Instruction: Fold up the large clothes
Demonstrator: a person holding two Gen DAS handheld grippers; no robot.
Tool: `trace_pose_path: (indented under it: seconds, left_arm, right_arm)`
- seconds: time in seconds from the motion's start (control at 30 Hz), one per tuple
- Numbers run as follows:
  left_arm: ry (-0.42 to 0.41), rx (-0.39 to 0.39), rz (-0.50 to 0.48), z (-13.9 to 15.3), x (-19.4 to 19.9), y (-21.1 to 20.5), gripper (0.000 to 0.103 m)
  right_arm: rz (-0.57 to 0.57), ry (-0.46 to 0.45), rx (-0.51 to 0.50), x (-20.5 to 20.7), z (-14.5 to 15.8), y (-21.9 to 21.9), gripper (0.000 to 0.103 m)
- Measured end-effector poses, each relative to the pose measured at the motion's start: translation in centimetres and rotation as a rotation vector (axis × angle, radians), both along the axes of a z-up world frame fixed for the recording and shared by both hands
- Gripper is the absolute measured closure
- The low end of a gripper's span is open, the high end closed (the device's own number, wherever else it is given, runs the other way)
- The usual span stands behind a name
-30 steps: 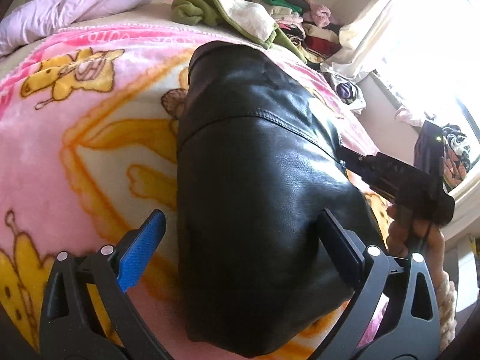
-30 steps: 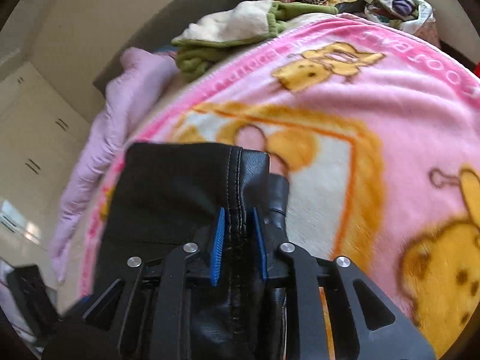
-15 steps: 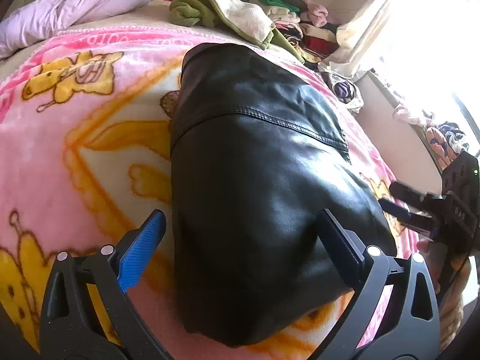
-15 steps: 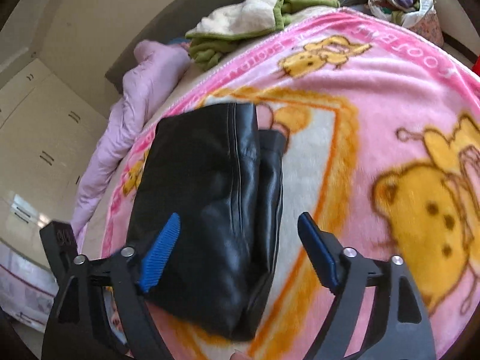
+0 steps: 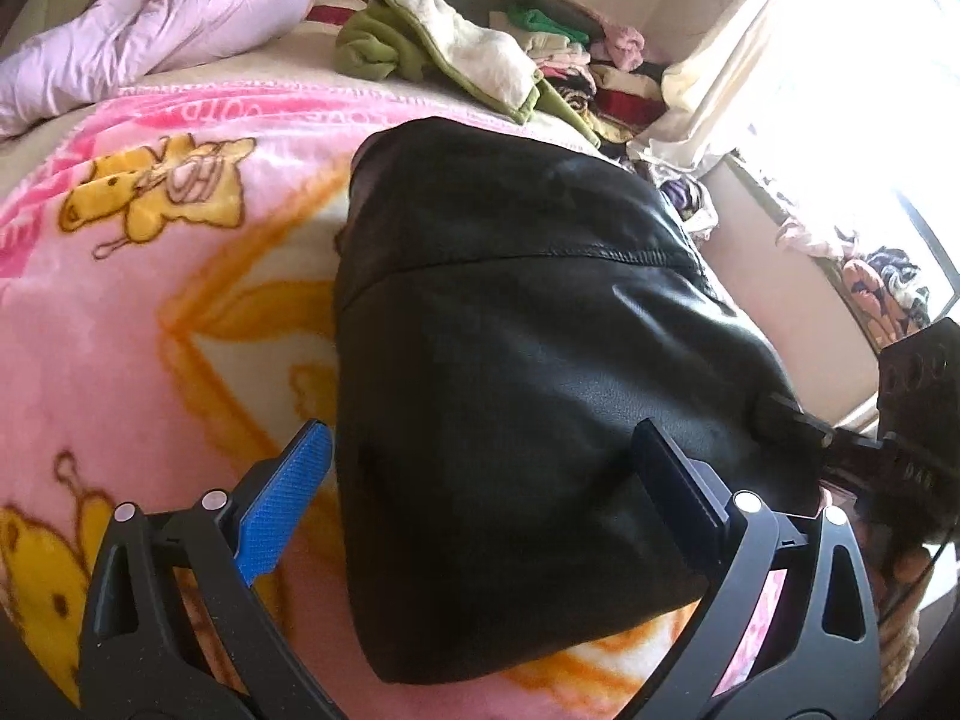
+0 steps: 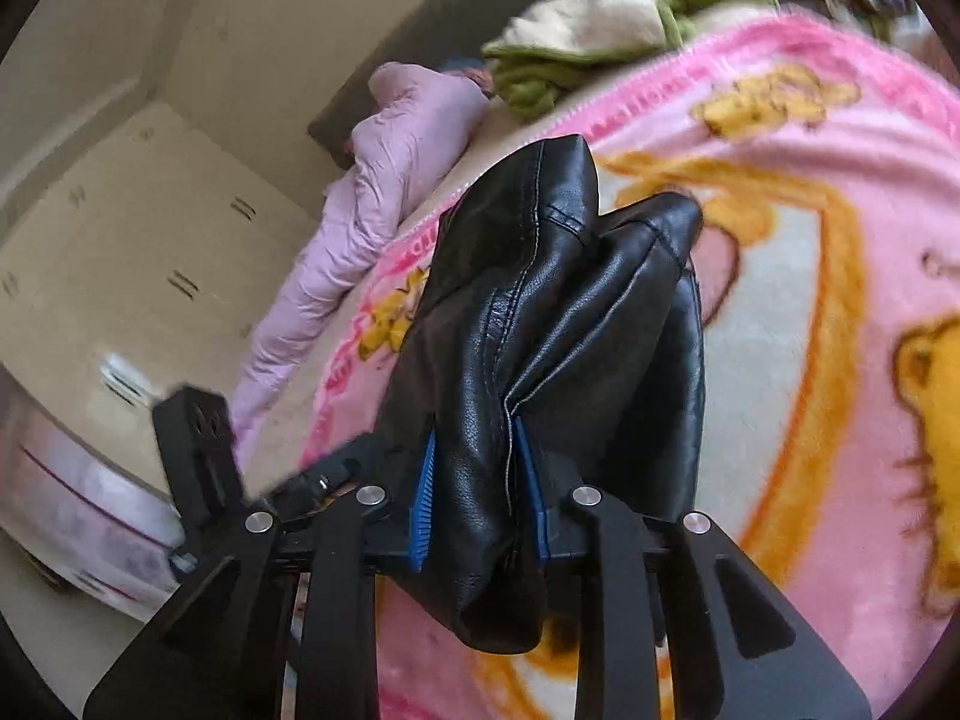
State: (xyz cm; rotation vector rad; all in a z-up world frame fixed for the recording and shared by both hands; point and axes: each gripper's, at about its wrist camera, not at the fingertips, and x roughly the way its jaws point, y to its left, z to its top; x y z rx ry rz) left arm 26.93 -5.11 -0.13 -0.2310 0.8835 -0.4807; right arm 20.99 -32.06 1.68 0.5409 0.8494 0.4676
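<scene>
Half a second ago open above it, the right gripper (image 6: pixel 477 492) now clamps the black leather garment's (image 5: pixel 528 360) edge on the pink blanket (image 5: pixel 150 300), beginning another fold, while the left gripper (image 5: pixel 480 480) hovers spread

A black leather jacket (image 5: pixel 528 372) is seen folded into a thick bundle, shiny and smooth, with stitched seams running across it. It is laid on a pink blanket (image 5: pixel 150 312). One bunched edge (image 6: pixel 480 420) is raised off the blanket, pinched together, its seams running lengthwise.
</scene>
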Motion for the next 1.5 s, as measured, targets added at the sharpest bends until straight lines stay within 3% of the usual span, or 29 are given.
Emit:
trace_pose_path:
  seconds: [0.07, 0.2, 0.33, 0.4, 0.47, 0.53, 0.6, 0.9, 1.2, 1.33, 1.5]
  left_arm:
    - [0.020, 0.029, -0.012, -0.8, -0.2, -0.5, 0.010]
    - [0.036, 0.079, -0.051, -1.9, -0.7, -2.1, 0.010]
    - [0.030, 0.123, -0.084, -2.9, -1.4, -3.7, 0.010]
    - [0.021, 0.137, -0.085, -3.1, -1.4, -3.8, 0.010]
    - [0.026, 0.118, -0.079, -3.0, -1.4, -3.4, 0.010]
    - [0.020, 0.120, -0.076, -2.9, -1.6, -3.4, 0.010]
    - [0.014, 0.129, -0.072, -2.7, -1.8, -3.4, 0.010]
    - [-0.010, 0.129, -0.055, -1.7, -2.5, -3.3, 0.010]
    - [-0.078, 0.146, -0.035, -0.4, -3.6, -2.7, 0.009]
    - [-0.104, 0.121, -0.023, -0.1, -3.9, -2.8, 0.009]
    - [-0.188, 0.077, -0.093, 1.6, -5.1, -4.3, 0.010]
  right_arm:
    - [-0.024, 0.003, -0.091, -0.5, -1.4, -0.4, 0.080]
    - [-0.061, 0.018, -0.148, -1.1, -4.3, -1.6, 0.077]
    - [-0.086, -0.041, -0.266, -2.1, -5.1, -1.0, 0.071]
    - [-0.102, -0.039, -0.265, -2.1, -5.5, -1.2, 0.069]
    - [-0.117, -0.038, -0.267, -2.1, -5.4, -1.4, 0.064]
    - [-0.139, -0.067, -0.323, -2.5, -4.8, -1.1, 0.048]
    - [-0.148, -0.092, -0.362, -2.8, -4.2, -0.8, 0.043]
    - [-0.183, -0.090, -0.334, -4.2, -3.7, -2.2, 0.028]
    - [-0.208, -0.117, -0.331, -5.3, -2.3, -2.7, 0.023]
    - [-0.245, -0.156, -0.321, -3.7, 0.3, -3.4, 0.023]
    - [-0.218, -0.134, -0.258, 0.4, 2.4, -4.5, 0.023]
